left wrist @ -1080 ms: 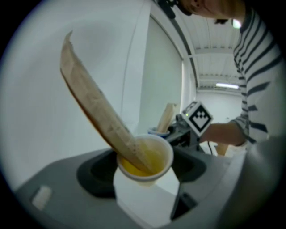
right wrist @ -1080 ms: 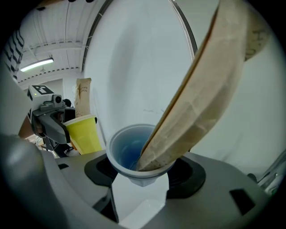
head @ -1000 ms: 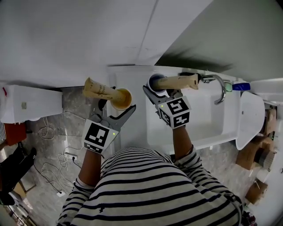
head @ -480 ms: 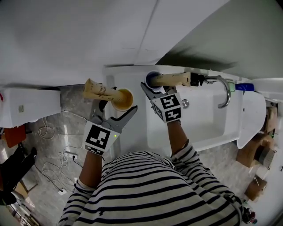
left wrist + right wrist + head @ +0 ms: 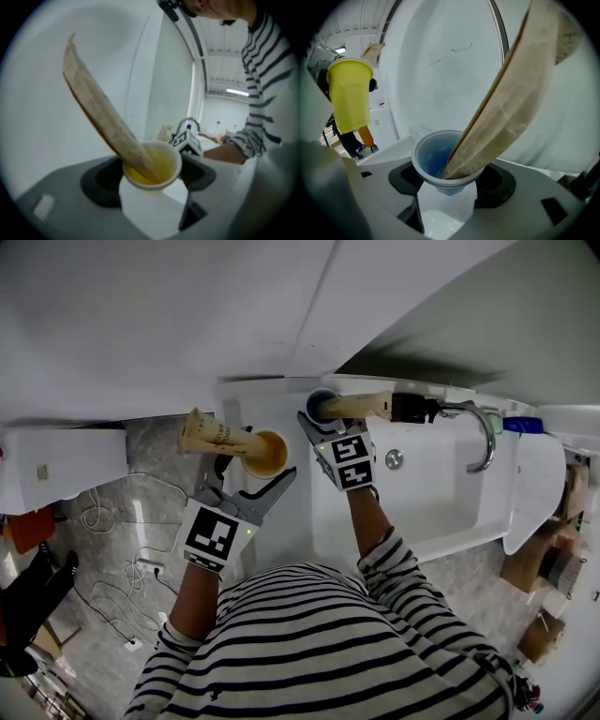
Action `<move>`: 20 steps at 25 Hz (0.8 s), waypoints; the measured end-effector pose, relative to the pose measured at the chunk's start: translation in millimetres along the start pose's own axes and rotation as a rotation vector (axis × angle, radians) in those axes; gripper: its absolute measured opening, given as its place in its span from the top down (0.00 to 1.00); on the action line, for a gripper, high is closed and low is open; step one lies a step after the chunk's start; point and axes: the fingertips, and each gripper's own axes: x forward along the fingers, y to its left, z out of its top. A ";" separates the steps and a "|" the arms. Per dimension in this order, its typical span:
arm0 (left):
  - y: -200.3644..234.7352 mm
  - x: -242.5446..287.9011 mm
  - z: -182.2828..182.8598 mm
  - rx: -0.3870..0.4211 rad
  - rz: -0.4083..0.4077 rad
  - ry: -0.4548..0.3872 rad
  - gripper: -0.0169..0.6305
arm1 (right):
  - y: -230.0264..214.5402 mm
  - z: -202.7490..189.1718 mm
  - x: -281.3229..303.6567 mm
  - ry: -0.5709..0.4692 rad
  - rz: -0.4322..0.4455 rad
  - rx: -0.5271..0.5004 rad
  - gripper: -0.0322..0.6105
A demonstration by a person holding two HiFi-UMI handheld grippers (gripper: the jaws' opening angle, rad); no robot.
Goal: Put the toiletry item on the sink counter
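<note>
The head view is bright and even, lit from above with no hard highlights; a soft-edged dark shadow (image 5: 412,362) lies just above the white ceramic sink basin (image 5: 441,507). Straight edges bow outward toward the borders — strong wide-angle bending. Both gripper views are ringed by black corners. In the left gripper view a ceiling strip light (image 5: 236,92) burns white far back, the translucent yellow plastic cup (image 5: 157,164) glows, and whatever sits nearest the lens is soft. In the right gripper view the pale blue plastic cup (image 5: 436,157) is fairly sharp, while the tan flat tube (image 5: 511,103) blurs toward the top — the surface behind is washed pale.
</note>
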 end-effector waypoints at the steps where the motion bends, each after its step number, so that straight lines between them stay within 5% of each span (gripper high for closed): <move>1: 0.2 0.9 -0.9 -0.004 -0.002 0.002 0.40 | -1.0 -2.7 2.5 0.005 0.000 0.003 0.49; 20: -3.9 2.5 -3.7 -0.007 -0.016 0.004 0.40 | 1.0 -33.2 16.9 0.025 -0.019 -0.014 0.49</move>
